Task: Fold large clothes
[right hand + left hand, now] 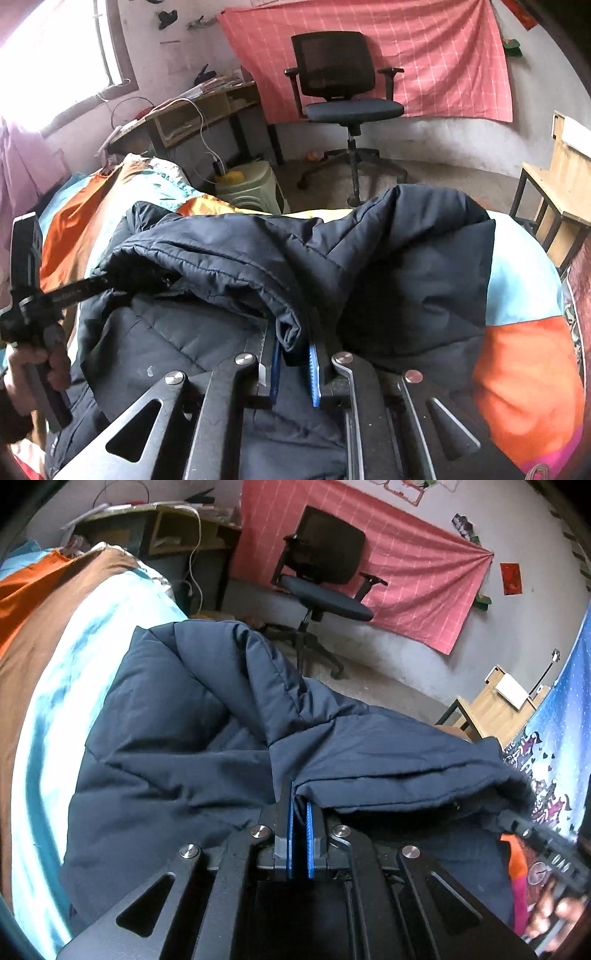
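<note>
**Jacket edge carried over in a two-handed fold**

A dark padded jacket (177, 738) lies spread on a bed (55, 686) with a striped cover of orange, brown and pale blue. Both grippers hold the same raised edge of it, lifted clear of the layer beneath.

The left gripper (300, 805) has its blue fingers (309, 834) pressed together on a thin fold of the jacket's edge; cloth runs out from between them in the left wrist view. The right gripper (295, 343) is clamped on a thicker, bunched roll of the jacket, its fingers (313, 373) held slightly apart by the padding.

The raised edge sags between the two grips, and the rest of the jacket lies flat below it. This looks like the middle of a fold, with one side being brought across the body of the garment.

The next move seems to call for both hands travelling together at an even height, keeping the edge taut so the padding does not bunch, then lowering it square onto the flat layer before the fingers let go. The bulky right-hand grip may slip first.
</note>
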